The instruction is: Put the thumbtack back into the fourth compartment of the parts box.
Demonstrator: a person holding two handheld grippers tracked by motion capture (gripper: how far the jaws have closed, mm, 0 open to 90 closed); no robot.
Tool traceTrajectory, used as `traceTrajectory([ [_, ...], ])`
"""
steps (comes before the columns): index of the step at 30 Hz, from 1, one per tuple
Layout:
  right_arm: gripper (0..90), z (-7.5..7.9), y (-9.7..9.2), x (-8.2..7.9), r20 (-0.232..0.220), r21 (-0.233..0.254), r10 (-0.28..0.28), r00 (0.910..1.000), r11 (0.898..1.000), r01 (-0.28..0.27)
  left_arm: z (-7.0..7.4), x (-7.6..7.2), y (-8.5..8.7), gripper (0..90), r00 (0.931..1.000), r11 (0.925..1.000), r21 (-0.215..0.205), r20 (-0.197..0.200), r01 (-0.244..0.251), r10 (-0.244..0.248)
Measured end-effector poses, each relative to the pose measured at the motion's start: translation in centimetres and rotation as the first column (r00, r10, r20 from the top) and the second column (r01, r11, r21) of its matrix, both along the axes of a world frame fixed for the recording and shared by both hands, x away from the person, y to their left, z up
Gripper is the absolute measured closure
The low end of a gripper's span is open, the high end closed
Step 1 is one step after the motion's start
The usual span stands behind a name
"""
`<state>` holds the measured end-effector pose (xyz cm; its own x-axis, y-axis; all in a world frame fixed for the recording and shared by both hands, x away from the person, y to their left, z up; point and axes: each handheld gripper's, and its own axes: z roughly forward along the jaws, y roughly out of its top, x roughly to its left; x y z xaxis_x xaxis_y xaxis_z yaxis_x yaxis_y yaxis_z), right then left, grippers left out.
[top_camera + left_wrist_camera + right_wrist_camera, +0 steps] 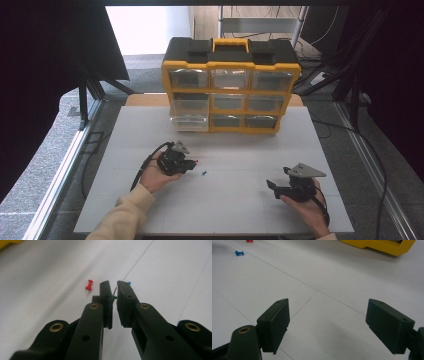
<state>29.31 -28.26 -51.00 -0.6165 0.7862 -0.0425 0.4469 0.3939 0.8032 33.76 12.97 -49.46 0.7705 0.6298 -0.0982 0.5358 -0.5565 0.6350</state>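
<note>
Left gripper [113, 287]: the jaws stand nearly together, pinching a green push pin [114, 297] between the pads. Its green head shows in the narrow gap and its thin metal point slants up past the jaw tips. In the high view this gripper [192, 164] sits in the person's left hand [157, 175], at about 9 o'clock from the centre of the white table [220, 210], its tips pointing toward 3 o'clock.

Red push pin [88, 286]: lies on the table just beside the left jaw tip, at 10 o'clock from it in the left gripper view, not touching it. In the high view it is a small red speck [195, 161] at the gripper's tips.

Blue push pin [205, 173]: lies loose on the table near the left gripper, at about 4 o'clock from its tips. The left gripper view shows a sliver of it [129, 283] behind the right jaw tip; the right gripper view shows it [239, 252] far off at 10 o'clock.

Right gripper [327, 325]: jaws wide apart, nothing between them, bare table beneath. In the high view it [274, 189] rests in the right hand [307, 207] at about 4 o'clock on the table, well apart from the pins.

Yellow and black drawer organiser [230, 85]: stands upright at the table's 12 o'clock edge. Its lower left drawer [189, 122] stands out slightly from the frame.
</note>
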Motion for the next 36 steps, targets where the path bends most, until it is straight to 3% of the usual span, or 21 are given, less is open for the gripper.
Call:
traceTrajectory([
  [6, 19.5, 0.0, 0.0, 0.0, -0.002, 0.002, -0.001, 1.0000, 1.000, 0.001, 1.3, -0.7, 1.1, 82.6, 0.9990, 0.9967, -0.078, 0.034, -0.024, 0.027],
  [11, 19.5, 0.0, 0.0, 0.0, -0.001, 0.004, 0.001, 1.0000, 1.000, -0.001, 2.7, -1.5, 2.2, 82.6, 0.9959, 0.9840, -0.174, 0.073, -0.041, 0.054],
  [13, 19.5, 0.0, 0.0, 0.0, -0.001, 0.002, -0.001, 1.0000, 1.000, 0.001, 2.9, -1.6, 2.3, 82.6, 0.9952, 0.9818, -0.186, 0.081, -0.040, 0.055],
  [16, 19.5, 0.0, 0.0, 0.0, 0.000, 0.002, -0.002, 1.0000, 1.000, 0.002, 3.4, -1.8, 3.0, 82.6, 0.9933, 0.9690, -0.242, 0.090, -0.049, 0.073],
  [18, 19.5, 0.0, 0.0, 0.0, -0.002, 0.004, -0.001, 1.0000, 1.000, 0.001, 3.8, -2.0, 3.3, 82.6, 0.9937, 0.9540, -0.295, 0.080, -0.052, 0.079],
  [21, 19.5, 0.1, 0.0, 0.0, -0.001, 0.002, -0.004, 1.0000, 1.000, 0.004, 4.5, -2.2, 3.6, 82.6, 0.9938, 0.9373, -0.346, 0.080, -0.045, 0.077],
  [31, 19.5, 0.1, 0.0, 0.0, -0.001, 0.003, -0.004, 1.0000, 1.000, 0.004, 7.1, -3.2, 3.9, 82.6, 0.9806, 0.9231, -0.384, 0.169, -0.027, 0.099],
  [36, 19.4, 0.1, 0.0, 0.0, 0.002, 0.000, -0.006, 1.0000, 1.000, 0.006, 8.4, -3.1, 4.1, 82.6, 0.9743, 0.9128, -0.407, 0.192, -0.031, 0.119],
])
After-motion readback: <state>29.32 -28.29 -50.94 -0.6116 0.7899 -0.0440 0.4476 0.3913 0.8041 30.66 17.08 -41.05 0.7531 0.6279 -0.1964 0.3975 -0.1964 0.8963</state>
